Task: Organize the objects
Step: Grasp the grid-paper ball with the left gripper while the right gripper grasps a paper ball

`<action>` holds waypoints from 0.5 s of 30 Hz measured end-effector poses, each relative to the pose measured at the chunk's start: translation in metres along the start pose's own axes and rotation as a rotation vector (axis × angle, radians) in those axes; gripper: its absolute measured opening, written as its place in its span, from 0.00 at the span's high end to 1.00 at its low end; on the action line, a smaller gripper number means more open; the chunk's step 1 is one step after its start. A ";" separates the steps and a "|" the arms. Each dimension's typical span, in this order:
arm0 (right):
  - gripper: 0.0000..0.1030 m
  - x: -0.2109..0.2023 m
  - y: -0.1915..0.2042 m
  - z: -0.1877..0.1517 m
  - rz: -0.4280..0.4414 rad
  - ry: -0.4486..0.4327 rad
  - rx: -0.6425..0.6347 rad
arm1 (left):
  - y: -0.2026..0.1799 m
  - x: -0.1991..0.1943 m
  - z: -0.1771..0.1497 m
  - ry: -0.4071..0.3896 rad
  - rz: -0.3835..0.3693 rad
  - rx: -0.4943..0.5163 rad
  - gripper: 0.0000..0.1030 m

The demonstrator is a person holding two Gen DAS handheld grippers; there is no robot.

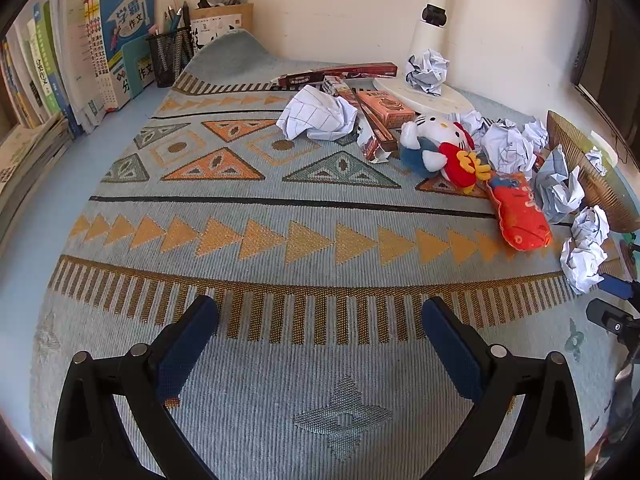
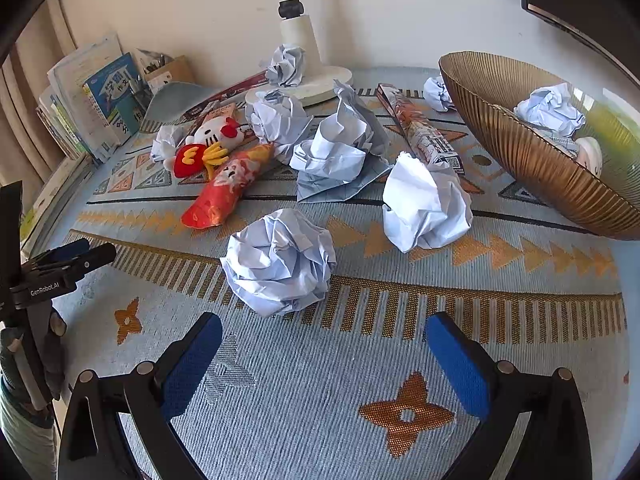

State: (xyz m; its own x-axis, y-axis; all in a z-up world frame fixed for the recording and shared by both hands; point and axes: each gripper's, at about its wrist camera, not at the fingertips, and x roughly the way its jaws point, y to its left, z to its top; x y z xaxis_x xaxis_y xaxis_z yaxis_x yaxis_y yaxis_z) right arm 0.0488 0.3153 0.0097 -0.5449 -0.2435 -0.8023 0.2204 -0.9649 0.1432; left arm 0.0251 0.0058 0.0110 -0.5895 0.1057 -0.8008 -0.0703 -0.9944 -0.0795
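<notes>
Working left to right, our first worry is the nearest crumpled ball of white paper (image 2: 279,261), lying on the pale blue woven mat with orange triangles (image 2: 304,392) just ahead of our right gripper (image 2: 323,354). It is light and springy, so if we close off-centre it may squirt out from between the blue pads, or roll toward the red and orange plush pouch (image 2: 228,190) behind it. Further right, a second crumpled white paper wad (image 2: 426,206) lies near the ribbed brown bowl (image 2: 532,168); we judge the bowl's steep wall could catch a pad, and a nudge might slide or tip it. The bowl already holds one paper ball (image 2: 550,110), so we take it as the likely destination, though that is only our reading.

Our left gripper (image 1: 320,338) hangs over bare mat, jaws spread wide, holding and touching nothing; the white cat plush with a red bow (image 1: 434,140) and the clutter around it sit well away to its right. Our right gripper is equally wide open and empty, its pads apart from the paper ball.
</notes>
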 end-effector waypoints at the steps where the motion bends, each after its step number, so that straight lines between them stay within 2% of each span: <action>1: 0.01 -0.001 0.002 0.000 -0.002 -0.006 -0.010 | 0.000 0.000 0.000 0.000 0.002 -0.002 0.01; 3: 0.01 -0.002 0.007 0.000 -0.006 -0.017 -0.036 | 0.002 -0.001 0.000 -0.004 0.011 -0.016 0.01; 5: 0.01 -0.006 0.011 -0.001 -0.015 -0.039 -0.061 | 0.008 -0.010 0.000 -0.063 0.047 -0.052 0.01; 6: 0.02 -0.010 0.013 -0.002 -0.033 -0.067 -0.069 | 0.012 -0.020 0.001 -0.119 0.050 -0.070 0.01; 7: 0.07 -0.017 0.014 -0.003 -0.063 -0.113 -0.073 | 0.016 -0.028 0.004 -0.167 0.029 -0.080 0.01; 9: 0.10 -0.032 0.016 -0.007 -0.077 -0.195 -0.090 | 0.021 -0.034 0.021 -0.196 0.020 -0.070 0.01; 11: 0.10 -0.036 0.017 -0.008 -0.070 -0.217 -0.097 | 0.020 -0.028 0.049 -0.172 0.036 -0.014 0.01; 13: 0.12 -0.033 0.018 -0.007 -0.060 -0.196 -0.105 | 0.014 -0.014 0.073 -0.161 0.036 0.064 0.01; 15: 0.18 -0.030 0.019 -0.007 -0.050 -0.181 -0.117 | 0.009 0.004 0.088 -0.207 0.042 0.151 0.01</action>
State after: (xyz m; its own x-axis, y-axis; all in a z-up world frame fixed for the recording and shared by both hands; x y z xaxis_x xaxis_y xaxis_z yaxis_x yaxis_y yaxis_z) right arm 0.0746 0.3046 0.0326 -0.6912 -0.2197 -0.6884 0.2762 -0.9607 0.0293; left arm -0.0484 -0.0015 0.0592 -0.7457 0.0799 -0.6615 -0.1525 -0.9869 0.0527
